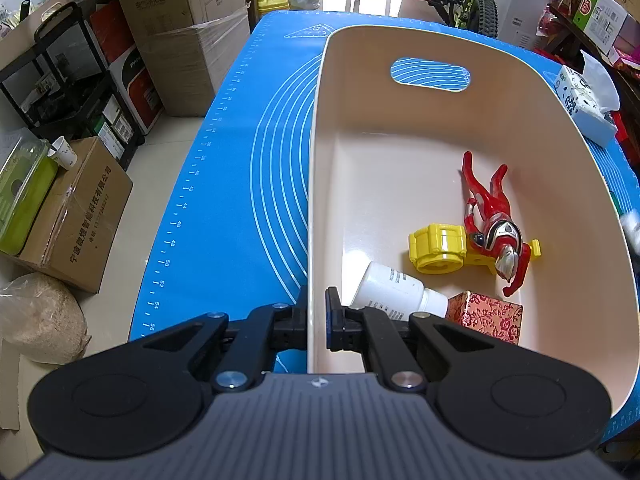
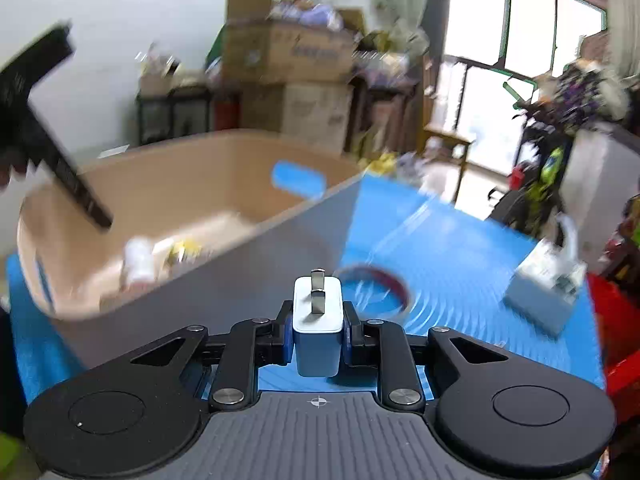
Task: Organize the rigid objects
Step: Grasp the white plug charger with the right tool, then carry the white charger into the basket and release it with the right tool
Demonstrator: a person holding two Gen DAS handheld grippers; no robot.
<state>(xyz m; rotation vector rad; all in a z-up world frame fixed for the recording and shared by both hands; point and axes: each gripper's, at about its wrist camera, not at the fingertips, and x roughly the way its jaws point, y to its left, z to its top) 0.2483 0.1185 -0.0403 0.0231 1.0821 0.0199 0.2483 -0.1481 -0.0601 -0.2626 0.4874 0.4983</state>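
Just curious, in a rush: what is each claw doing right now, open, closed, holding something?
Left gripper: shut on the basket wall.
Right gripper: shut on a white plug adapter.

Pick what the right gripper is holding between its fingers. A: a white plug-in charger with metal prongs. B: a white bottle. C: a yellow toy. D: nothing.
A: in the right wrist view, the right gripper is shut on the white charger, whose two metal prongs point forward, away from the camera, while the white bottle lies in the beige bin.
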